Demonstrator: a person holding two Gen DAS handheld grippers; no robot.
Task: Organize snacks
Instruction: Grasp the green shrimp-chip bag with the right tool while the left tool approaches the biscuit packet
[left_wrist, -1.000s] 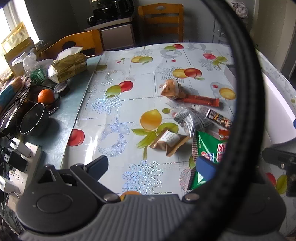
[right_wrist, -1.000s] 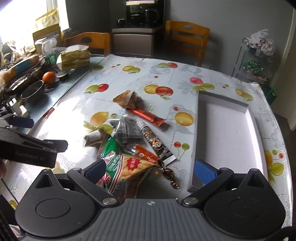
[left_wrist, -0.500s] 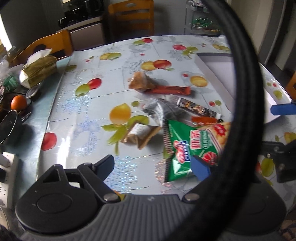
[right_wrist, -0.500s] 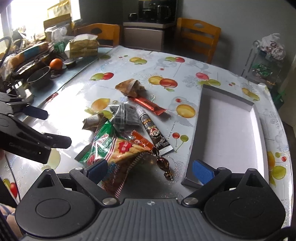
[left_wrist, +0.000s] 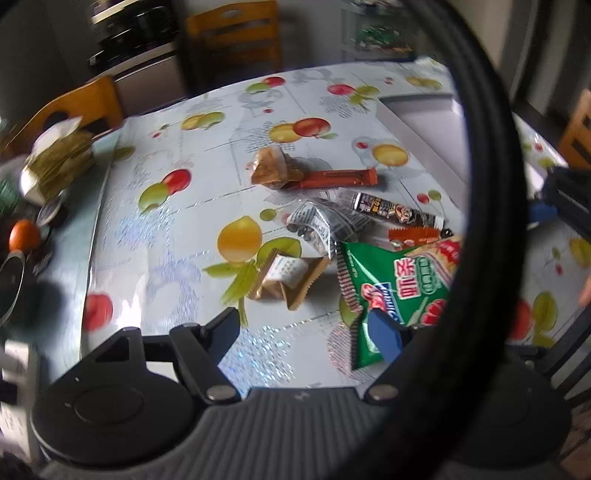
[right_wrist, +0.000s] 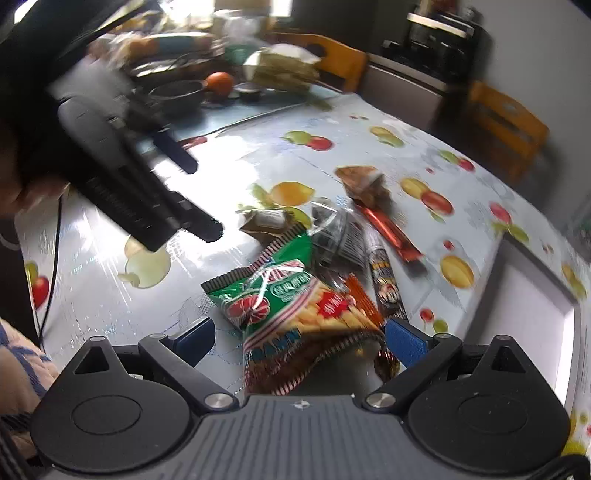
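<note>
Snacks piled loose on tabletop (left_wrist: 177, 236), both grippers released.
Your right gripper (right_wrist: 299, 341) straddles the green bag (right_wrist: 280, 291) for a grab, not clenched; left gripper (left_wrist: 306, 332) hangs nearby holding nothing; tray (right_wrist: 532, 314) waits beside the pile.

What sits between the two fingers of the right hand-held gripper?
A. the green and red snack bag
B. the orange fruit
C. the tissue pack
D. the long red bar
A: in the right wrist view the snack bag lies between the open fingers of the right hand-held gripper, while the red bar lies farther off on the table.
</note>
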